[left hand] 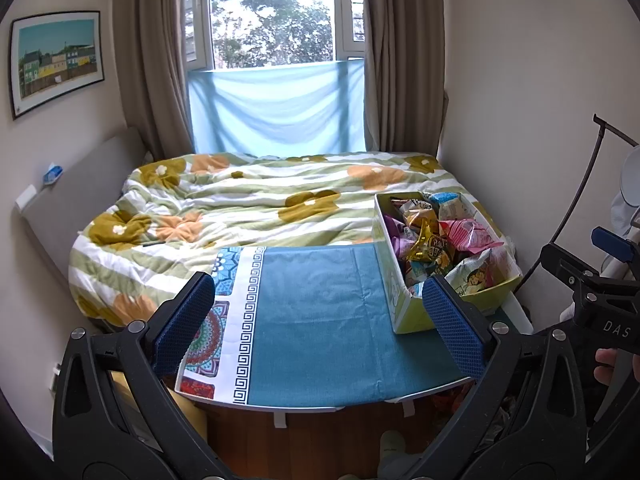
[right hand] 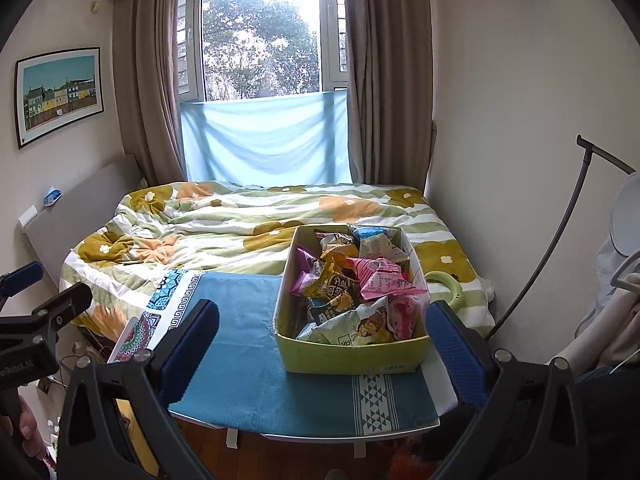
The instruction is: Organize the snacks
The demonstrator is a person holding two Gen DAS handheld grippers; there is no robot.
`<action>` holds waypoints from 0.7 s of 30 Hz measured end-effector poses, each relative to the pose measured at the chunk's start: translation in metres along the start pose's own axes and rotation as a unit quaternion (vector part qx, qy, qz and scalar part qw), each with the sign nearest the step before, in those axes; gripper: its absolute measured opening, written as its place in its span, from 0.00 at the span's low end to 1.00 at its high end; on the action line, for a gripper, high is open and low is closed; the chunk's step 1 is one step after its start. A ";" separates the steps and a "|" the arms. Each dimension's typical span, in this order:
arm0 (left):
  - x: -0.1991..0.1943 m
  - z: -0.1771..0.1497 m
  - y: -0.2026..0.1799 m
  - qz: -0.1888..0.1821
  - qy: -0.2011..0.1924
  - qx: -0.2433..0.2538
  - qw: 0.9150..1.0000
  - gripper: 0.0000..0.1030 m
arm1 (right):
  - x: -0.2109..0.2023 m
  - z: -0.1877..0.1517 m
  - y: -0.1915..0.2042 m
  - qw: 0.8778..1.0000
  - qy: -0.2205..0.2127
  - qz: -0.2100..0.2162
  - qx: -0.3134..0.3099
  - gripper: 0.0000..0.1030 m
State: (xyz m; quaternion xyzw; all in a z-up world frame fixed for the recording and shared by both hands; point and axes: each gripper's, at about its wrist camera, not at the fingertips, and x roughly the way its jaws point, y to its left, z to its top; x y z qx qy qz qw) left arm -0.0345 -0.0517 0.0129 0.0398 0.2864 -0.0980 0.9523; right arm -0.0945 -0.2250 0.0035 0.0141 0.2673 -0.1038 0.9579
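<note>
A yellow-green cardboard box (right hand: 352, 356) full of several snack bags (right hand: 360, 280) stands on a small table with a blue cloth (right hand: 240, 352), at its right side. The box also shows in the left wrist view (left hand: 412, 316), with the snack bags (left hand: 448, 240) piled inside. My left gripper (left hand: 320, 320) is open and empty, held above the near part of the blue cloth (left hand: 312, 320), left of the box. My right gripper (right hand: 324, 340) is open and empty, with the box's near wall between its fingers, a little beyond the tips.
A bed with a flowered quilt (right hand: 240, 220) lies behind the table, under a window with curtains (right hand: 260, 80). A green ring (right hand: 448, 284) lies on the quilt right of the box. A lamp stand (right hand: 560, 240) and a white chair (right hand: 616, 320) stand at right. Wooden floor (left hand: 320, 440) lies below.
</note>
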 end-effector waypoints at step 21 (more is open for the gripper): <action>-0.012 0.003 -0.010 0.006 -0.036 0.014 0.999 1.00 | 0.002 0.004 0.003 1.000 -0.001 0.002 0.002 1.00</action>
